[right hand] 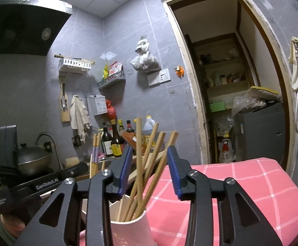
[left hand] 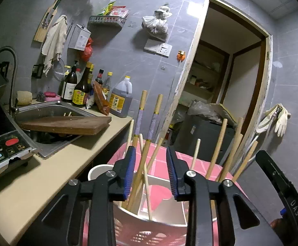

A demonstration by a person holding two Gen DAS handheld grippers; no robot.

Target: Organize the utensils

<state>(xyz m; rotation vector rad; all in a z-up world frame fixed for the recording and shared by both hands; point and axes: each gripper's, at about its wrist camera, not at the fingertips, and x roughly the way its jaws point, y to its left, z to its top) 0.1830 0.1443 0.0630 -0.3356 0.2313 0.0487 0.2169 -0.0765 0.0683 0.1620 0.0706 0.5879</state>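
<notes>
Tongs: left tongs (left hand: 151, 172) stand apart around bamboo chopsticks (left hand: 142, 160), blue pads not pressing them. Right tongs (right hand: 150, 172) likewise parted around a second chopstick bundle (right hand: 147, 164), no grip. Both bundles stand tilted in a white holder (right hand: 128, 231) on pink checked cloth (right hand: 241, 186). Beige counter (left hand: 46, 174) with sink (left hand: 52, 110) lies left.

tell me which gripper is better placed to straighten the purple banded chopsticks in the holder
Left. The left gripper is open with the purple-banded chopsticks standing right between its jaws. The right gripper is open around plain chopsticks in another compartment.
</notes>
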